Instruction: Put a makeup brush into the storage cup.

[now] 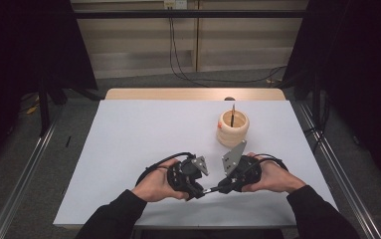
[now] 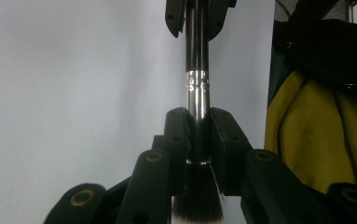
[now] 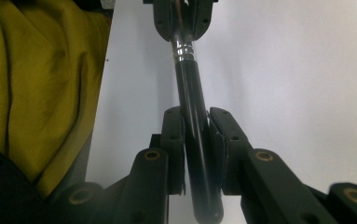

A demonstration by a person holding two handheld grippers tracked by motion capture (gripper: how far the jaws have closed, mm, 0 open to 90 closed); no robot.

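Note:
A brush (image 1: 210, 190) with a black handle, a silver ferrule and dark bristles spans level between my two grippers near the table's front edge. My left gripper (image 1: 198, 191) is shut on the ferrule end; in the left gripper view the pads clamp the brush (image 2: 198, 93) just above the bristles, with the left gripper (image 2: 198, 116) pointing at the right gripper (image 2: 198, 14). My right gripper (image 1: 223, 188) is shut on the black handle; in the right gripper view the brush (image 3: 190, 88) runs between the closed jaws of the right gripper (image 3: 195, 116) toward the left gripper (image 3: 180, 14).
A round wooden holder (image 1: 233, 128) stands at the back right of the white table (image 1: 143, 139), with a dark thin stick (image 1: 233, 115) upright in it. A yellow garment (image 2: 316, 135) on the person lies just past the table's near edge.

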